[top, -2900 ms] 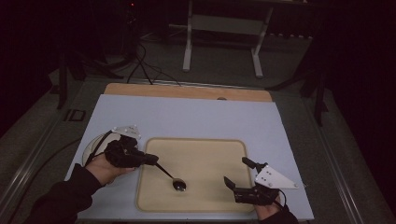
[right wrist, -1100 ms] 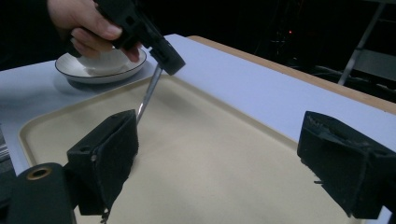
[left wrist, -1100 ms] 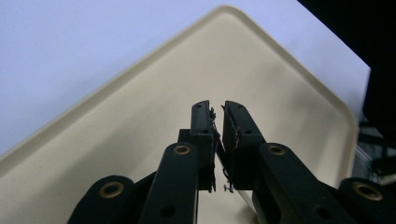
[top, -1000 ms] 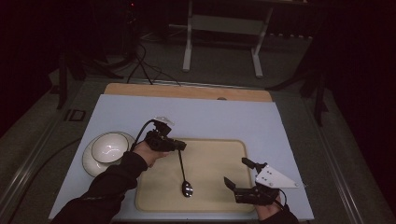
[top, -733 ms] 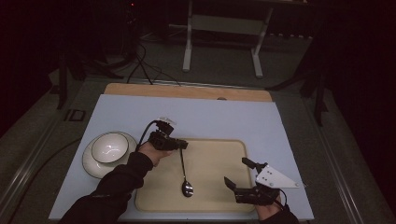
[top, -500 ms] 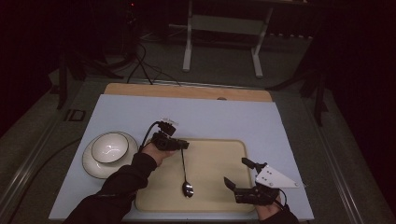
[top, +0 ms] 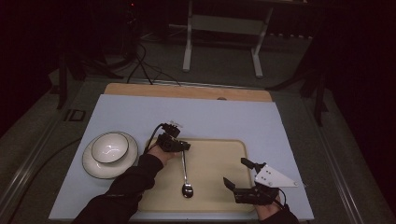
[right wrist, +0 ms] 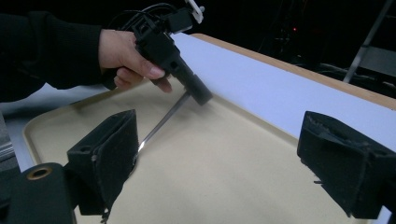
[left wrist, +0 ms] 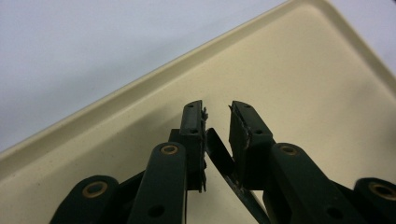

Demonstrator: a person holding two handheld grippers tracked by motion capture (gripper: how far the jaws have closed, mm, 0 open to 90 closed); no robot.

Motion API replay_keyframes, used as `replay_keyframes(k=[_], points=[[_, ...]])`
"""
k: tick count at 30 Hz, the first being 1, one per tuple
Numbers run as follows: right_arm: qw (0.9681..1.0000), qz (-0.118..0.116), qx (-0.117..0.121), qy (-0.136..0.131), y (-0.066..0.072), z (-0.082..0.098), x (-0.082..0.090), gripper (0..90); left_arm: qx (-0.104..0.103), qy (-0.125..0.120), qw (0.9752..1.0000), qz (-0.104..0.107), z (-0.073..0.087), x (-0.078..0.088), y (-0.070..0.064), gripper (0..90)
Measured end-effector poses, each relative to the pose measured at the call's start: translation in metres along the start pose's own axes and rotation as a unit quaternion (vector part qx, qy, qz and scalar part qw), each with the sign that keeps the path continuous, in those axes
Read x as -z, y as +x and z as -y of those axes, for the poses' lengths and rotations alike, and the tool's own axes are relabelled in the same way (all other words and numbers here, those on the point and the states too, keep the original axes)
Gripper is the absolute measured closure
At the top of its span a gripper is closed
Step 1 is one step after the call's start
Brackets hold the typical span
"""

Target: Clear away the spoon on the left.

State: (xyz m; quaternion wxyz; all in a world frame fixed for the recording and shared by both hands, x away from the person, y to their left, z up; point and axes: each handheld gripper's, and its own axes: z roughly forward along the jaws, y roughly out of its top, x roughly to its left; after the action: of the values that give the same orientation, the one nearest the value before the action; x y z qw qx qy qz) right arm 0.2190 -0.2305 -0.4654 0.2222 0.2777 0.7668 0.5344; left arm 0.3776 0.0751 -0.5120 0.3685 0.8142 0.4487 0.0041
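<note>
A metal spoon (top: 185,175) lies lengthwise on the beige tray (top: 219,158), its bowl toward the front. My left gripper (top: 184,147) is at the far end of the handle, low over the tray. In the left gripper view the jaws (left wrist: 217,109) have just been opening: the handle (left wrist: 219,154) sits slanted in the gap and the pads no longer press on it. My right gripper (top: 234,171) rests at the tray's front right with its jaws (right wrist: 217,135) wide and nothing between them. It looks across the tray at the spoon (right wrist: 163,121) and the left gripper (right wrist: 198,93).
A white bowl (top: 110,147) stands on a dark-rimmed plate (top: 93,163) left of the tray. Both sit on a pale blue mat (top: 210,116) with a wooden strip (top: 187,91) along its far edge. A cable trails from the left gripper.
The left hand carried the spoon from beside the bowl toward the tray's far middle, then sank a little. The spoon now rests flat on the tray. The right gripper has not moved.
</note>
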Motion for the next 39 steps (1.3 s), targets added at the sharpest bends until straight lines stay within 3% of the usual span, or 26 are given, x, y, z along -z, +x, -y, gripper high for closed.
replay_keyframes(k=[7, 20, 31, 35, 39], points=[[1.0000, -0.004, -0.004, 0.000, -0.001, 0.000, 0.000, 12.7, 0.001, 0.005, 0.9997, -0.024, 0.000, -0.007, 0.002, 72.7], [1.0000, -0.006, -0.005, 0.002, -0.001, 0.001, -0.001, 12.7, 0.008, 0.006, 0.9993, -0.036, -0.001, -0.015, 0.001, 70.6], [1.0000, -0.006, -0.006, 0.002, -0.001, 0.001, -0.001, 12.7, 0.008, 0.004, 0.9992, -0.038, -0.004, -0.007, -0.007, 56.5], [1.0000, -0.006, -0.006, 0.002, -0.002, 0.001, -0.001, 12.7, 0.007, 0.009, 0.9994, -0.033, -0.004, -0.005, -0.010, 55.4], [1.0000, -0.005, -0.006, 0.003, -0.003, 0.002, -0.001, 12.7, -0.003, 0.014, 0.9993, -0.035, -0.003, -0.002, -0.014, 43.4]])
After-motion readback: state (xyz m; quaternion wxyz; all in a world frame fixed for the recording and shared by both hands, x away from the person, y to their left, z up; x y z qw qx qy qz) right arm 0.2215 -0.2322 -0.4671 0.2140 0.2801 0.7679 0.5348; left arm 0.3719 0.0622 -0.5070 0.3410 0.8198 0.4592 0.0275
